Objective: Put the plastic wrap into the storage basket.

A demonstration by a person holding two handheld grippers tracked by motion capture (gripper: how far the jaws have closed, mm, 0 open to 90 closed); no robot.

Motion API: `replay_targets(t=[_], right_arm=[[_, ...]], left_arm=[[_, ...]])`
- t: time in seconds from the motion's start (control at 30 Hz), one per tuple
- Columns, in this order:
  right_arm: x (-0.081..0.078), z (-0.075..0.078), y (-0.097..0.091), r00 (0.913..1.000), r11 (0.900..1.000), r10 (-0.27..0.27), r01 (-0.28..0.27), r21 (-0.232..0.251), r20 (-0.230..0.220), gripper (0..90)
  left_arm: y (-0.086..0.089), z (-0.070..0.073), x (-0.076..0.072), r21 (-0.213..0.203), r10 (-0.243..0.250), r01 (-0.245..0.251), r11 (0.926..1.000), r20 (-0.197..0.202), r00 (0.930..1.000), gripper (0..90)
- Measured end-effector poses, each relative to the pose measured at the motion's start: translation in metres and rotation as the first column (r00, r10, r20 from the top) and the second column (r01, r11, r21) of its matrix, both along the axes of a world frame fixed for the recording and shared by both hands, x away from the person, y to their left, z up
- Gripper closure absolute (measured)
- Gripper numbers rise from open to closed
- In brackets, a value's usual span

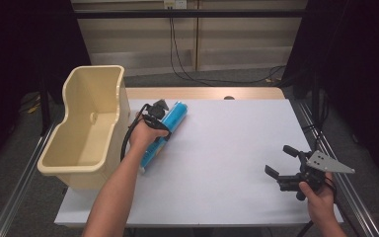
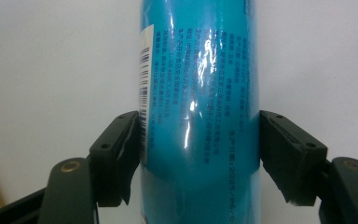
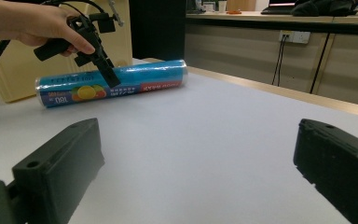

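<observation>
A long blue tube (image 1: 176, 114) in clear wrap, printed with fruit and a barcode, lies slantwise at the left of the white table top (image 1: 227, 148), close to the bin. My left gripper (image 1: 154, 113) comes down on it from above. In the left gripper view both black pads press the sides of the tube (image 2: 198, 93), so the left gripper (image 2: 198, 135) is shut on it. The right gripper view shows the tube (image 3: 135, 79) far off with the left gripper (image 3: 103, 70) clamped at its middle. My right gripper (image 1: 280, 160) rests low at the right, open with nothing between its jaws (image 3: 196, 154).
A tall cream plastic bin (image 1: 81, 168) stands at the table's left edge, right beside the tube, and shows behind the hand as the bin (image 3: 14, 79). Cables hang at the back wall. Metal rails run along both sides of the table.
</observation>
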State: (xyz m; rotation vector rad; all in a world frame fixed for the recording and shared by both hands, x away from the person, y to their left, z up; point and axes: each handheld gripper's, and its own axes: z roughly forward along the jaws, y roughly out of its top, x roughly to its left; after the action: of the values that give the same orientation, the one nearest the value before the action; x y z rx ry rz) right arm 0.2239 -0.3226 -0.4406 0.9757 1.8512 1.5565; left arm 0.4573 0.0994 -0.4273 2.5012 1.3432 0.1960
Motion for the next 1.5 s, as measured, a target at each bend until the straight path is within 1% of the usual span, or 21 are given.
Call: replay_targets(t=[0.1,0.2,0.33,0.4,0.57,0.67,0.8,0.9,0.93,1.0,1.03,1.07,1.17,1.2,1.3,1.33,1.37,1.4,1.43,1.47,1.5], right_arm=[[0.001,-0.001,0.001,1.0,1.0,0.001,-0.001,-0.001,-0.006,0.7],[0.002,-0.002,0.0,1.0,1.0,0.003,-0.003,-0.006,-0.008,0.7],[0.001,-0.002,-0.001,1.0,1.0,0.0,0.0,-0.005,-0.008,0.7],[0.001,-0.002,-0.001,1.0,1.0,0.0,0.0,-0.003,-0.009,0.7],[0.001,-0.002,-0.002,1.0,1.0,0.0,0.0,-0.002,-0.01,0.7],[0.001,-0.002,-0.002,1.0,1.0,0.0,0.0,-0.002,-0.009,0.7],[0.001,-0.002,-0.002,1.0,1.0,-0.001,0.001,0.001,-0.006,0.7],[0.002,-0.002,-0.003,1.0,1.0,-0.001,0.001,-0.002,-0.01,0.7],[0.001,-0.002,-0.003,1.0,1.0,0.0,0.0,-0.002,-0.009,0.7],[0.001,-0.002,-0.004,1.0,1.0,-0.002,0.003,0.004,-0.007,0.7],[0.001,-0.002,-0.004,1.0,1.0,-0.002,0.003,0.004,-0.007,0.7],[0.001,-0.002,-0.004,1.0,1.0,-0.004,0.004,0.006,-0.007,0.7],[0.001,-0.001,-0.005,1.0,0.9999,-0.006,0.006,0.008,-0.005,0.7],[0.002,-0.001,-0.005,1.0,1.0,-0.005,0.005,0.008,-0.003,0.7],[0.002,-0.001,-0.005,1.0,1.0,-0.004,0.004,0.008,-0.007,0.7],[0.002,-0.001,-0.004,1.0,1.0,-0.002,0.002,0.007,-0.006,0.7],[0.001,-0.001,-0.004,1.0,1.0,-0.001,0.001,0.005,-0.004,0.7],[0.001,-0.001,-0.004,1.0,1.0,-0.001,0.001,0.005,-0.004,0.7],[0.002,-0.001,-0.004,1.0,1.0,-0.003,0.003,0.006,-0.004,0.7],[0.002,-0.001,-0.004,1.0,1.0,-0.003,0.003,0.006,-0.004,0.7],[0.002,-0.001,-0.004,1.0,1.0,-0.004,0.004,0.007,-0.003,0.7]], left_arm=[[0.0,0.0,0.006,-0.014,-0.006,0.006,0.9999,-0.011,0.9999,31.9],[-0.002,-0.003,0.013,-0.009,-0.022,0.022,0.9997,-0.026,0.9994,30.8],[-0.006,-0.009,0.022,0.005,-0.027,0.028,0.9996,-0.039,0.9989,30.4],[-0.007,-0.011,0.025,0.008,-0.022,0.023,0.9997,-0.04,0.9989,30.2],[-0.011,-0.016,0.028,0.014,-0.042,0.043,0.999,-0.039,0.9984,30.2],[-0.013,-0.021,0.031,0.0,-0.022,0.022,0.9998,-0.056,0.9982,29.9],[-0.017,-0.022,0.034,0.024,0.0,0.002,0.9997,-0.071,0.9975,31.1],[-0.017,-0.021,0.033,0.027,0.003,-0.001,0.9996,-0.074,0.9972,31.8],[-0.019,-0.02,0.033,0.037,0.009,-0.006,0.9993,-0.077,0.997,31.9],[-0.022,-0.018,0.033,0.069,0.013,-0.006,0.9976,-0.103,0.9946,32.0],[-0.024,-0.017,0.032,0.072,0.024,-0.015,0.9973,-0.117,0.9928,32.0],[-0.025,-0.015,0.032,0.072,0.035,-0.025,0.9971,-0.138,0.9898,32.0],[-0.026,-0.004,0.029,0.038,0.073,-0.068,0.9969,-0.137,0.9879,32.1],[-0.025,0.001,0.029,0.024,0.083,-0.08,0.9965,-0.144,0.9861,32.1],[-0.024,0.02,0.027,0.022,0.109,-0.106,0.9941,-0.159,0.9813,32.1],[-0.024,0.026,0.026,0.025,0.107,-0.105,0.9942,-0.159,0.9815,32.1],[-0.023,0.037,0.025,0.026,0.103,-0.101,0.9946,-0.152,0.983,32.1],[-0.023,0.037,0.025,0.026,0.103,-0.101,0.9946,-0.152,0.983,32.0],[-0.022,0.047,0.022,0.01,0.099,-0.098,0.9951,-0.126,0.9871,32.1],[-0.022,0.047,0.022,0.01,0.099,-0.098,0.9951,-0.126,0.9871,32.1],[-0.021,0.052,0.02,0.0,0.103,-0.104,0.9946,-0.113,0.9883,32.1]])
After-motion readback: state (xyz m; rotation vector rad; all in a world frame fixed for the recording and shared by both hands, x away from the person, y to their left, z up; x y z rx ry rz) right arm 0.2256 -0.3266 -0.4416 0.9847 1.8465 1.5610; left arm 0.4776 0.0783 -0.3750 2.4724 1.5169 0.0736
